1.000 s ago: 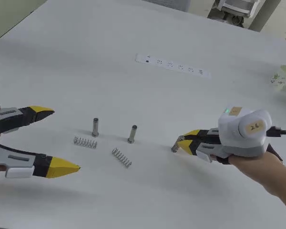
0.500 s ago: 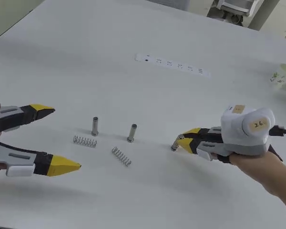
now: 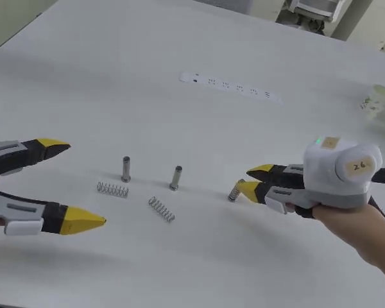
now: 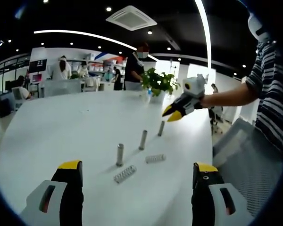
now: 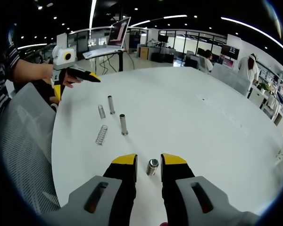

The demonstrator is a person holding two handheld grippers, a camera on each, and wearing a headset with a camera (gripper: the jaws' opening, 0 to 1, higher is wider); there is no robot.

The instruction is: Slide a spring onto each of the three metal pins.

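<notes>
flanking spring-capped pin (image 5: 152, 167) | right gripper (image 5: 149, 160) slightly parted | left gripper (image 3: 85, 185) spread wide, well apart

Left tool (image 3: 77, 185) spread wide, level; right tool (image 3: 249, 179) narrowly parted

I log a wide white table (image 3: 199, 38); a power strip (image 3: 228, 86) lies on its far side, a paper cup (image 3: 377, 101) near the edge. Open-plan office, dark ceiling, strip lights (image 4: 203, 28), ceiling vent (image 4: 131, 18). Potted plant (image 4: 156, 84), open laptop (image 5: 117, 35), glazed partitions (image 5: 179, 44) behind.
</notes>
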